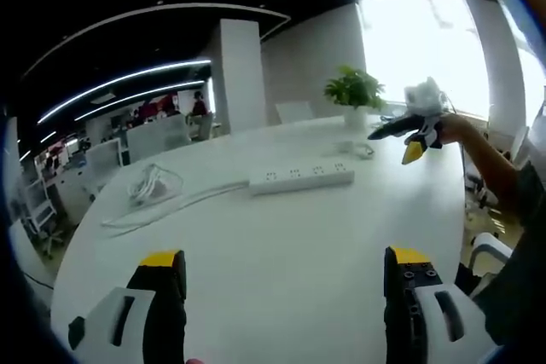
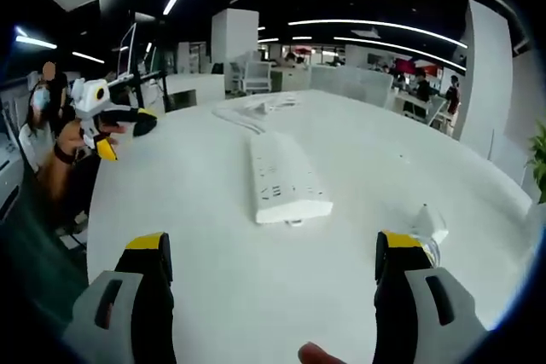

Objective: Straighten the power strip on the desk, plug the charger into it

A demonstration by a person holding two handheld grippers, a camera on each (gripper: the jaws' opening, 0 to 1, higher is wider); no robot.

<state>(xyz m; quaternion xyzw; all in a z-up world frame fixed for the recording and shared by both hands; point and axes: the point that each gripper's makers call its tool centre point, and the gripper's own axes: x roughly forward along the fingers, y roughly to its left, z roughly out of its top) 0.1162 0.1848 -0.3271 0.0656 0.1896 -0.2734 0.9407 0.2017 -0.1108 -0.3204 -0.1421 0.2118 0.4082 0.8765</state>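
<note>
Open-plan office, white desk. Power strip lies untouched, charger beside it. Left gripper and right gripper held wide apart, nothing grasped. Straightening judged not yet begun; strip to be grasped next.

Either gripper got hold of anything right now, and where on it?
Nothing is held. The left gripper and right gripper are both open above the desk, apart from the power strip; the charger lies untouched.

Left gripper view: power strip lies mid-desk, its cable running left to a coiled bundle. Potted plant stands at the far edge behind the strip's right end; charger lies between them, near the strip.
</note>
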